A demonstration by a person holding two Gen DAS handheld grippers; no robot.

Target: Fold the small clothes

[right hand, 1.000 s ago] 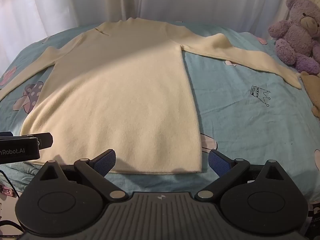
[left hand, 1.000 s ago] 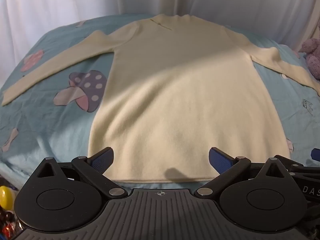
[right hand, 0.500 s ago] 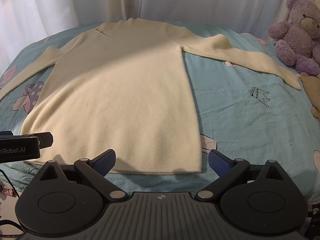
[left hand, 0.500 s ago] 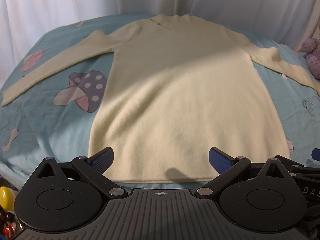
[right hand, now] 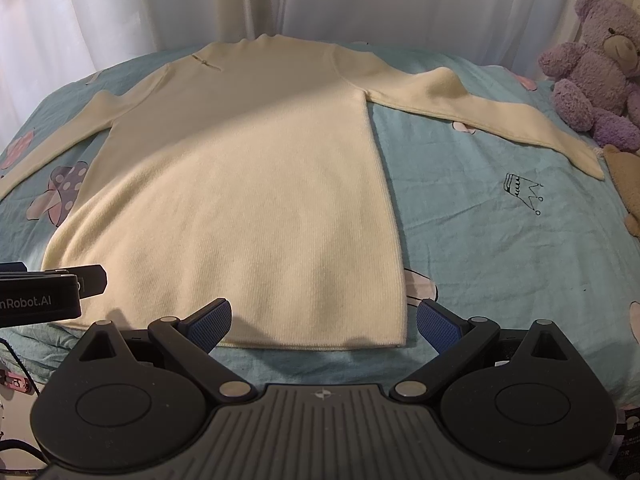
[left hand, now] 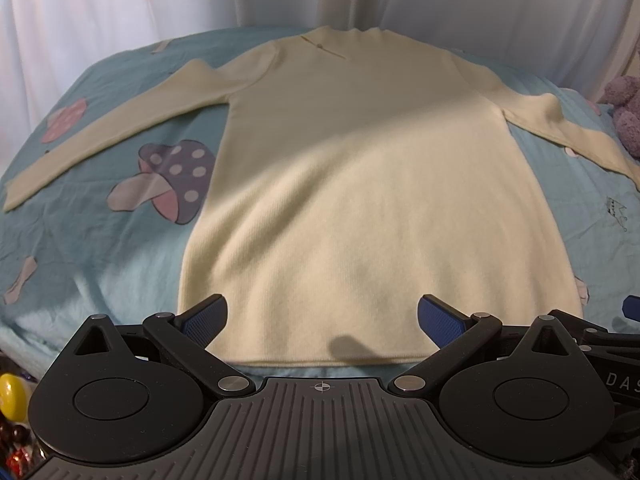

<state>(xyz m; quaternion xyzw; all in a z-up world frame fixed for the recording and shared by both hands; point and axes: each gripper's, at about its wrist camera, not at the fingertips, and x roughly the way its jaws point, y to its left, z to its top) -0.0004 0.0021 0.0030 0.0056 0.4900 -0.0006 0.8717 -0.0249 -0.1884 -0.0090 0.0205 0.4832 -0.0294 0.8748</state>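
A cream long-sleeved sweater [left hand: 360, 184] lies flat on a teal bedsheet [left hand: 100, 248], collar far, hem near, both sleeves spread out to the sides. It also shows in the right wrist view [right hand: 248, 200]. My left gripper [left hand: 322, 316] is open and empty, hovering just before the hem near its left part. My right gripper [right hand: 324, 318] is open and empty, before the hem's right corner. The left gripper's body [right hand: 44, 292] shows at the left edge of the right wrist view.
A purple teddy bear [right hand: 596, 68] sits at the bed's far right, with a tan plush [right hand: 628, 184] beside it. White curtains [left hand: 120, 4] hang behind the bed. The sheet has mushroom [left hand: 168, 180] and crown [right hand: 522, 190] prints.
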